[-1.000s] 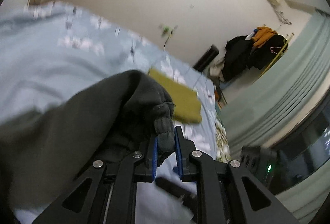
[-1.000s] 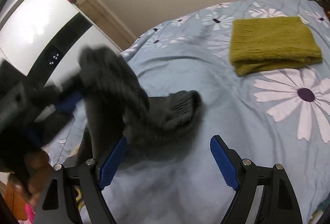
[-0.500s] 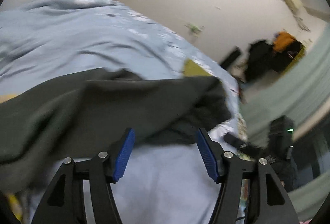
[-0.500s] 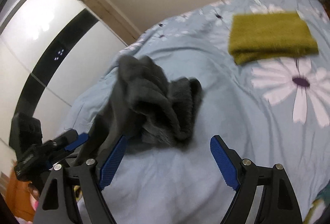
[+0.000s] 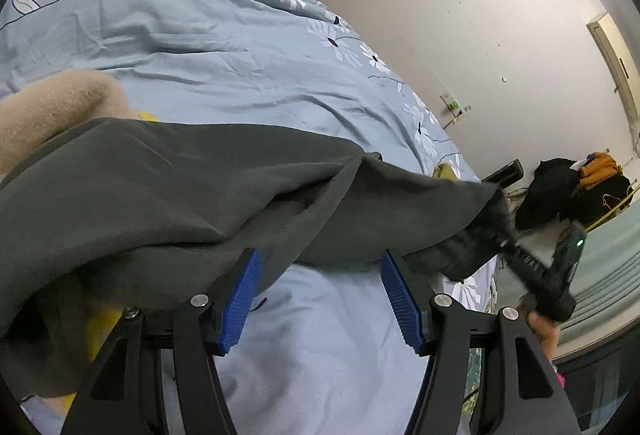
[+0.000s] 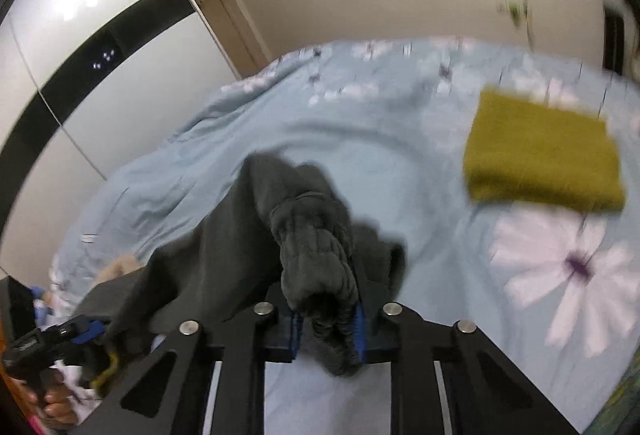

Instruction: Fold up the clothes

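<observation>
A dark grey garment (image 5: pixel 200 195) hangs stretched above the blue flowered bed (image 5: pixel 224 51). My left gripper (image 5: pixel 320 299) is open, with the cloth's lower edge just beyond its blue pads. My right gripper (image 6: pixel 328 331) is shut on the garment's ribbed cuff (image 6: pixel 316 259). It also shows in the left wrist view (image 5: pixel 500 243), pulling the cloth to the right. The left gripper shows in the right wrist view (image 6: pixel 86 327) at the lower left, near the cloth's other end.
A folded olive-green garment (image 6: pixel 544 151) lies on the bed to the right. A beige fluffy garment (image 5: pixel 52 111) and something yellow (image 5: pixel 100 331) lie under the grey cloth at the left. A white wardrobe (image 6: pixel 80 47) stands beyond the bed. Dark clothes (image 5: pixel 560 191) hang by the wall.
My left gripper let go of the ribbed cuff and opened. My right gripper, open before, closed on the cuff. The garment is now stretched out between the two grippers.
</observation>
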Action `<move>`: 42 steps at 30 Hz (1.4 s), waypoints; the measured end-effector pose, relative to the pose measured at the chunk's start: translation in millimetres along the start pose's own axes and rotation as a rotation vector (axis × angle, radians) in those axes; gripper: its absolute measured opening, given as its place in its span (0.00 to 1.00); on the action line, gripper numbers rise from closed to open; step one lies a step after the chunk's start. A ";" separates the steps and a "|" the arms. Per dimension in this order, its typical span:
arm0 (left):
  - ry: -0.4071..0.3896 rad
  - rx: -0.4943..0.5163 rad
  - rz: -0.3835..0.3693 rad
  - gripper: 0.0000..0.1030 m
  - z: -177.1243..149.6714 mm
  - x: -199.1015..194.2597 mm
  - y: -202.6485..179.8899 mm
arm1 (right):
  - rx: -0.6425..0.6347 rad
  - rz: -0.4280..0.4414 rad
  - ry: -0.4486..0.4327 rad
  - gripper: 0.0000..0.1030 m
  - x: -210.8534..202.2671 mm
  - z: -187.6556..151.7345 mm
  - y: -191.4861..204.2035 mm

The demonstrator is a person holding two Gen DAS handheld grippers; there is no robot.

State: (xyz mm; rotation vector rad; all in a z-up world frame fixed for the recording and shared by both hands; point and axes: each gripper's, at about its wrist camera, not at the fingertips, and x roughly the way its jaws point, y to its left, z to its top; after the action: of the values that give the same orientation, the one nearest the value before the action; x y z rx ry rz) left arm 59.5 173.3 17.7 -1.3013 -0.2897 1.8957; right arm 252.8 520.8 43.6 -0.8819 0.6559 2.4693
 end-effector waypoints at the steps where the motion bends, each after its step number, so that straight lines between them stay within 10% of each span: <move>1: -0.001 0.004 -0.004 0.62 0.1 -0.8 -0.9 | -0.021 -0.018 -0.042 0.18 -10.9 8.8 -0.7; 7: 0.015 0.027 -0.052 0.62 0.1 -0.5 -5.2 | -0.181 -0.292 -0.251 0.18 -62.2 32.7 -13.0; 16: 0.150 -0.104 -0.070 0.62 1.4 47.6 7.3 | -0.081 -0.303 -0.027 0.19 -42.1 -45.2 -73.5; 22: 0.106 -0.242 -0.079 0.60 7.4 50.3 33.8 | -0.153 -0.253 0.038 0.19 -55.0 -75.4 -74.5; 28: 0.062 -0.270 0.020 0.10 26.7 55.4 47.4 | -0.251 -0.218 0.068 0.18 -61.8 -94.8 -68.1; 35: -0.132 -0.200 0.053 0.06 104.4 20.7 33.5 | -0.290 -0.236 0.121 0.18 -63.3 -115.6 -74.5; 42: -0.140 -0.164 0.175 0.06 200.4 59.6 23.8 | -0.282 -0.272 0.208 0.19 -52.5 -136.0 -89.6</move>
State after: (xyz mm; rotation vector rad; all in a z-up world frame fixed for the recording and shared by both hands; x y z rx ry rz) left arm -133.8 248.7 52.3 -1.3399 -0.4220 2.1539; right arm 401.3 503.1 -39.7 -1.2573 0.2328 2.2733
